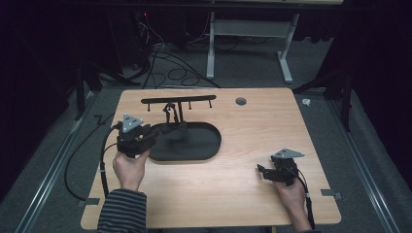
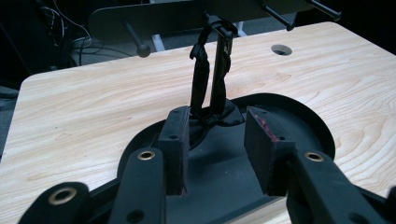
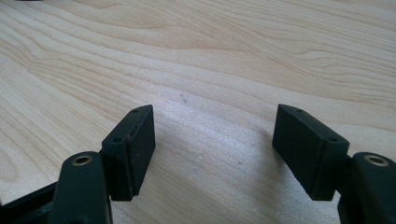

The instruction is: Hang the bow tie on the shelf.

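Observation:
A black stand sits left of the table's middle, with an oval base (image 1: 197, 145) and an upright post (image 2: 218, 70) carrying a crossbar (image 1: 177, 100) with pegs. A black strap (image 2: 201, 77) hangs from the top of the post down onto the base. My left gripper (image 1: 172, 128) reaches over the base's left end. It is open (image 2: 217, 126), with nothing between its pads, and the strap and post are just ahead of them. My right gripper (image 1: 261, 170) rests low at the front right, wide open (image 3: 215, 126) over bare wood.
A round cable hole (image 1: 241, 101) lies in the tabletop (image 1: 262, 126) behind the stand's right side. A white desk frame (image 1: 250, 43) and loose cables (image 1: 170, 68) are on the floor beyond the far edge. A small white object (image 1: 306, 102) lies off the table's right corner.

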